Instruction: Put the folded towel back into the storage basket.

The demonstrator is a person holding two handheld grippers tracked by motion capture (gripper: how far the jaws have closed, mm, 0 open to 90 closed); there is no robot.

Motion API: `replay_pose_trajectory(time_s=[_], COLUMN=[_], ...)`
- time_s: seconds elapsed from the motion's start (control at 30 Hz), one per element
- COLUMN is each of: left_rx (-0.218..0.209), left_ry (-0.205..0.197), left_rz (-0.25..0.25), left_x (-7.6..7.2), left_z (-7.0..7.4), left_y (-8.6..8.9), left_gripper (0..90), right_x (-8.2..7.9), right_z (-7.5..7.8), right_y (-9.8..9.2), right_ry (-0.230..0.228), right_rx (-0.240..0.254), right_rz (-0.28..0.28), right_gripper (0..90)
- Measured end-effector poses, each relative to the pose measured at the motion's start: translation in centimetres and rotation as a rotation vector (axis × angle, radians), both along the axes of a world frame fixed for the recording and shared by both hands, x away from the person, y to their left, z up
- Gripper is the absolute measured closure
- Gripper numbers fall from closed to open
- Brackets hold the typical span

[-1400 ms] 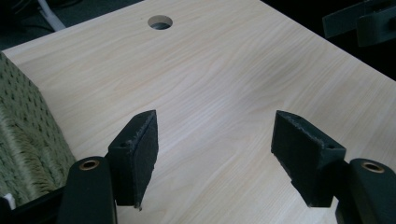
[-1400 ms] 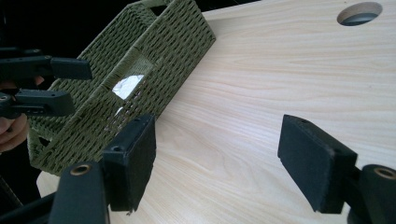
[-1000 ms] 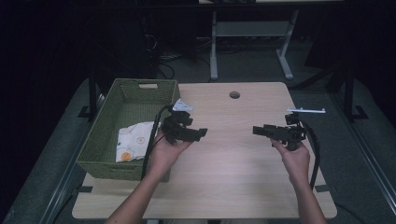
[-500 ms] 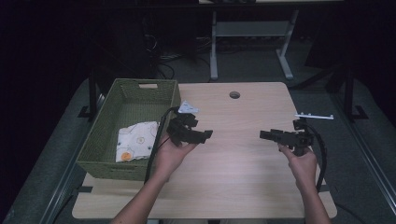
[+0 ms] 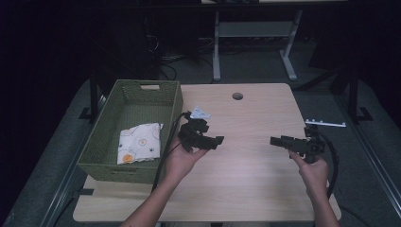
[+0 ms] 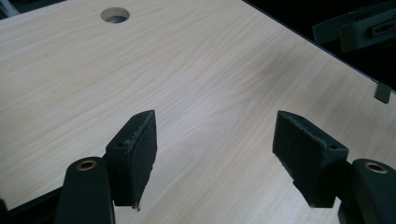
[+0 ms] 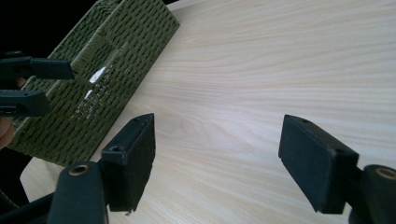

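A person holds both grippers low over a light wooden table, their jaws pointing at each other. My left gripper is just right of a green woven basket and stands open; its pads have only bare wood between them. My right gripper is near the table's right edge, open as well, nothing between its pads. The right gripper view takes in the basket's wall and the left gripper. At the top right of the left gripper view is the right gripper.
A white patterned cloth lies in the basket. A small pale object sits on the table beside the basket's right wall. A round cable hole is near the far edge. A white bar lies just off the table's right side.
Both hands have drifted a little to the right and toward the person, sinking slightly. The jaws of both stay apart and empty.
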State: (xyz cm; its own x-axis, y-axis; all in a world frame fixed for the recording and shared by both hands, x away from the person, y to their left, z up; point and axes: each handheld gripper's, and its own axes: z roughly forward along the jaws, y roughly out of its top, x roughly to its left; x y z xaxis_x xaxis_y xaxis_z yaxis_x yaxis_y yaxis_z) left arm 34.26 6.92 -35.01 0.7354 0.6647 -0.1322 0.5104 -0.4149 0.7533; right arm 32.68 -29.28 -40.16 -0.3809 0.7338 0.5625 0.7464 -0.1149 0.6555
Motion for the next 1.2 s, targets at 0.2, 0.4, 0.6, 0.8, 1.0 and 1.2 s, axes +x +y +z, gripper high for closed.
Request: replay_pose_trajectory(time_s=[0.2, 0.4, 0.6, 0.8, 1.0, 1.2], left_rx=[-0.003, -0.008, -0.002, -0.006, -0.005, -0.009], left_ry=[0.013, 0.028, 0.049, 0.055, 0.05, 0.056], left_rz=[-0.011, -0.022, -0.021, -0.014, -0.013, -0.004], left_x=[-0.2, -0.3, -0.4, -0.5, -0.7, -0.7], left_z=[-0.7, -1.5, -2.6, -3.3, -3.7, -4.2], left_y=[-1.0, -1.9, -2.4, -2.7, -2.9, -2.7], left_gripper=[30.3, 30.3, 29.9, 29.3, 28.8, 28.6], right_x=[-0.4, -1.1, -1.6, -2.0, -2.6, -3.0], right_z=[-0.5, -0.9, -1.5, -1.8, -2.5, -3.2], right_y=[-0.7, -1.7, -2.6, -3.2, -3.9, -4.3], right_ry=[0.012, 0.016, 0.032, 0.032, 0.046, 0.05], right_rx=[-0.003, -0.003, 0.003, -0.007, -0.005, -0.013], right_rz=[-0.009, -0.027, -0.048, -0.054, -0.069, -0.078], right_gripper=[26.7, 26.7, 26.7, 26.6, 26.5, 26.3])
